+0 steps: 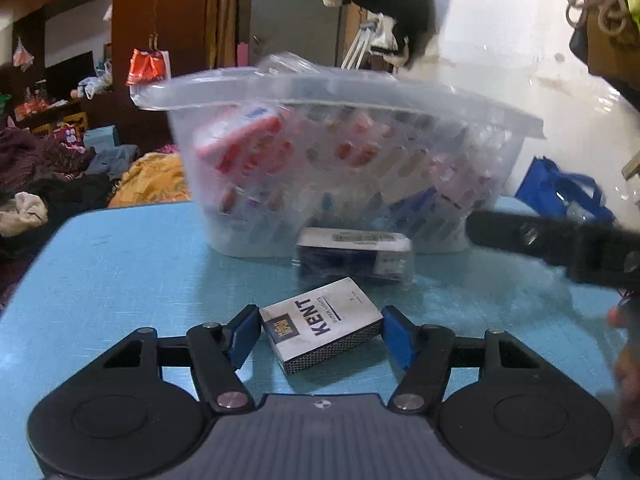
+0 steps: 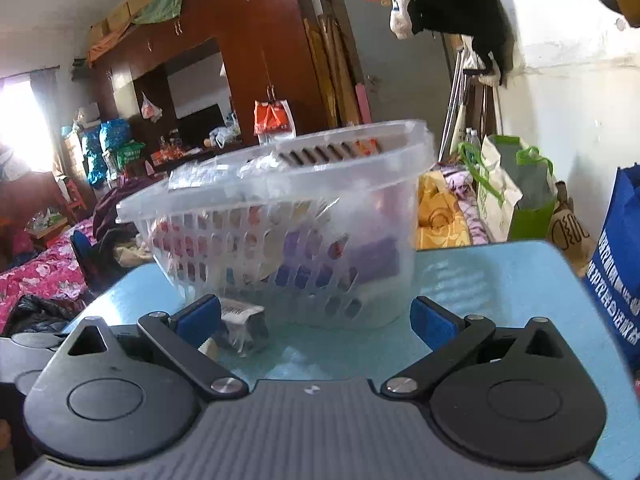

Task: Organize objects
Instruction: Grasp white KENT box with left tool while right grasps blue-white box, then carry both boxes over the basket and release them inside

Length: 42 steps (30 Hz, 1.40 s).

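A white and dark KENT box [image 1: 320,330] lies flat and slanted on the light blue table [image 1: 120,272]. My left gripper [image 1: 320,320] is shut on it, its blue pads touching the box's left and right corners. Behind it lies a dark pack in clear wrap [image 1: 354,254], also seen beside my right gripper's left finger as the wrapped pack [image 2: 244,326]. A clear slotted basket [image 1: 360,96] full of several small packs stands further back. My right gripper [image 2: 316,312] is open wide, facing the basket [image 2: 280,208], with nothing between its pads.
One black finger of the right gripper [image 1: 532,238] reaches in from the right edge in the left wrist view. A blue bag [image 2: 616,272] stands right of the table. Bedding and clothes [image 1: 52,184] lie beyond the table's left edge. A wardrobe [image 2: 248,56] stands behind.
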Tool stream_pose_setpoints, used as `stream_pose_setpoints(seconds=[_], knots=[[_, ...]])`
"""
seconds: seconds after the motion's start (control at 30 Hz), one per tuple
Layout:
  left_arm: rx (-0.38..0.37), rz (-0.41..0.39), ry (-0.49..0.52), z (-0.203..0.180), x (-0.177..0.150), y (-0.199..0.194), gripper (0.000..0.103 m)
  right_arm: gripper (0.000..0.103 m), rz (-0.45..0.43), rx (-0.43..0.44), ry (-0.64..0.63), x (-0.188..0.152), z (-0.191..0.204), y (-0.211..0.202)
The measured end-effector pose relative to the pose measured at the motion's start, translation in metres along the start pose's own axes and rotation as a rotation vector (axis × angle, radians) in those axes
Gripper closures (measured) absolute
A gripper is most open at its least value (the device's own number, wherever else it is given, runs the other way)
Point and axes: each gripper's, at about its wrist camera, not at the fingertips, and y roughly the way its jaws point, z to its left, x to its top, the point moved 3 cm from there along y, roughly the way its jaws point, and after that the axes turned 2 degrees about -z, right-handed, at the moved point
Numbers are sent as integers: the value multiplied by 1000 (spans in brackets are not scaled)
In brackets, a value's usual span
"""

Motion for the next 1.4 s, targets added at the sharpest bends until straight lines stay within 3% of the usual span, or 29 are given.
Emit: stream_pose_setpoints(seconds=[0.17, 0.23, 0.4, 0.57, 0.63, 0.67, 0.73, 1.17, 1.4], knots=[[19, -26, -54, 42, 0, -16, 34, 0, 85, 24, -6, -9, 31, 23], [-8, -35, -105, 63, 0, -21, 34, 0, 132, 39, -22, -13, 45, 34], [-32, -57, -177, 93, -5, -26, 34, 0, 172, -28, -76, -14, 74, 57], [-55, -58, -202, 100, -11, -23, 34, 12, 198, -71, -65, -11, 79, 67], [-61, -60, -199, 100, -10, -23, 34, 28, 217, -75, -81, -16, 80, 69], [-63, -62, -195, 101, -10, -24, 34, 27, 216, -73, -86, -17, 80, 67], [-65, -69, -189, 101, -11, -25, 34, 32, 205, -76, -104, -19, 79, 60], [-98, -154, -166, 91, -9, -41, 34, 33, 35, -5, -110, -11, 43, -21], [-171, -239, -174, 74, 5, -64, 34, 33, -79, 31, -68, 20, 31, -56]])
